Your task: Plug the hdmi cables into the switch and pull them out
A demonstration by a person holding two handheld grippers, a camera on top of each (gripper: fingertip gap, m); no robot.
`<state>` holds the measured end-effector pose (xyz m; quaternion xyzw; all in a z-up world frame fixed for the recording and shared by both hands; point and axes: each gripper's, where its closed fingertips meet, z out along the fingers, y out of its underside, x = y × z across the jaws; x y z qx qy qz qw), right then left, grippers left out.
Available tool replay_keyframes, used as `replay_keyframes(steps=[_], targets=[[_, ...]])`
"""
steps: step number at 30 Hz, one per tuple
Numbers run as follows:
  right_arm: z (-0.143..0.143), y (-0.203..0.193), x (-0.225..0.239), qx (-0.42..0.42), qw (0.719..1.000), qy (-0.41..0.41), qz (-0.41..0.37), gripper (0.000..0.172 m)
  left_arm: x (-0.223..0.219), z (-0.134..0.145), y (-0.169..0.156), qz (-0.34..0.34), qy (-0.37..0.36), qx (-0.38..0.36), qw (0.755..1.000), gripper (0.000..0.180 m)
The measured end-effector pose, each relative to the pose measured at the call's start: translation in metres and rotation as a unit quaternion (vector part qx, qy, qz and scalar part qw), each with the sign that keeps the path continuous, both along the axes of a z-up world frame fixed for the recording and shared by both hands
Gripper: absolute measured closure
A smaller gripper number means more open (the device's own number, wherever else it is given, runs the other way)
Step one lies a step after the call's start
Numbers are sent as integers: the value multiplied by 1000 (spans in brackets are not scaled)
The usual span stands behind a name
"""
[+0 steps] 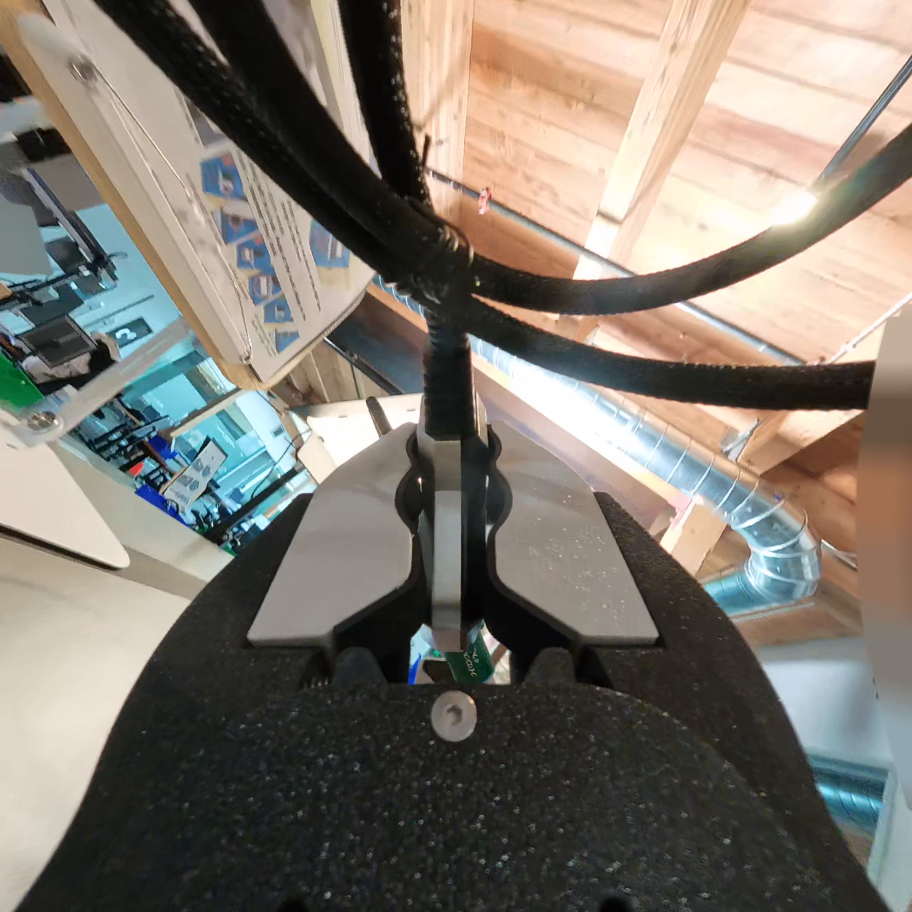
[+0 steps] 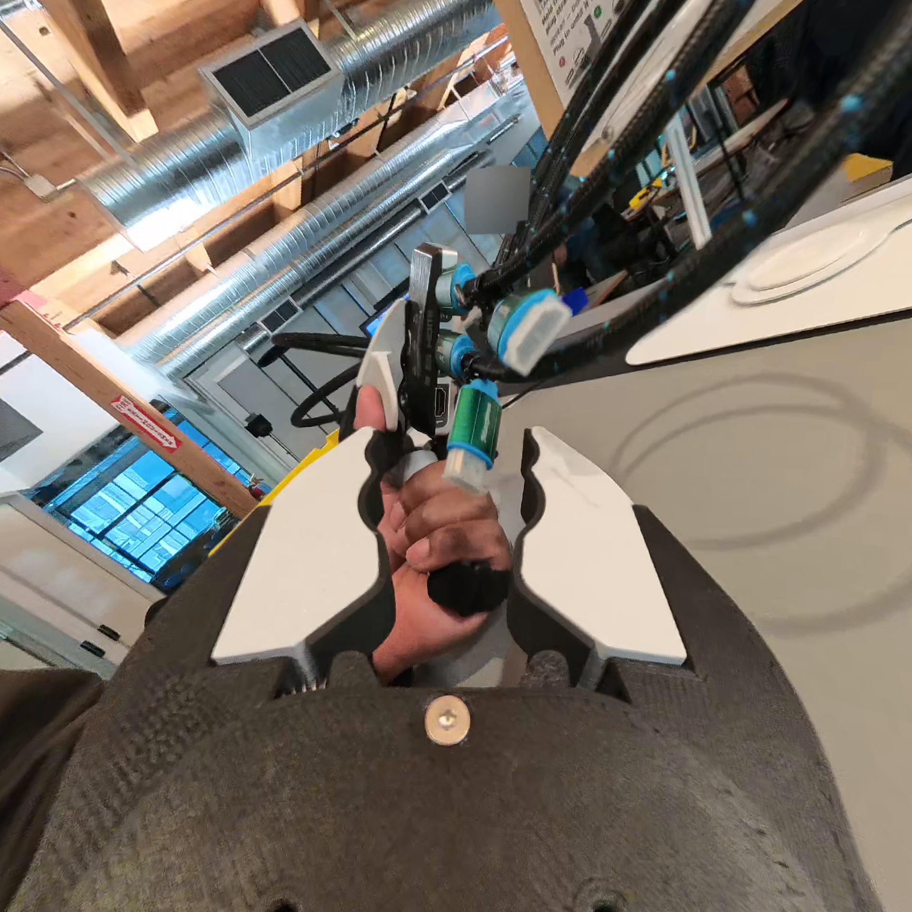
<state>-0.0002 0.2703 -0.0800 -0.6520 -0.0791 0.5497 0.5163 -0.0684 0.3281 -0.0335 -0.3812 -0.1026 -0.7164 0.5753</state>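
Note:
My left gripper [image 1: 451, 439] is shut on a flat grey-and-black port box [image 1: 446, 518], seen edge-on, with a black braided cable [image 1: 446, 385] rising from it. In the right wrist view the same box [image 2: 424, 340] sits in the left gripper's white fingers [image 2: 380, 365], above a person's hand [image 2: 444, 543]. Two green-and-blue plugs [image 2: 449, 353] sit in the box, and one port [image 2: 440, 402] is bare. My right gripper [image 2: 450, 432] is open. A loose green plug with a clear cap [image 2: 474, 429] hangs between its fingers, and neither pad presses on it. Another capped plug [image 2: 530, 325] hangs beyond.
Several black braided cables [image 1: 641, 276] fan out overhead. A board with a printed sheet [image 1: 197, 197] hangs at the upper left. A white table [image 2: 740, 444] with a white pad [image 2: 814, 256] lies to the right. Silver ducts [image 2: 296, 123] and wooden beams run above. The grippers' ends are close to 11 cm from one another.

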Motion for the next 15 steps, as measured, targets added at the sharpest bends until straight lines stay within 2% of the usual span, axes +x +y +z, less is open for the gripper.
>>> replay_keyframes(steps=[3,9,15], targets=[[-1,6,3,-4,1000,-3,11,118,17,0,-6,-32,10,8,999,159],[5,11,18,-8,999,49,19,147,46,-1,-16,-76,42,16,996,159],[9,13,30,7,999,50,15,152,59,-4,-18,-105,67,14,992,158]])
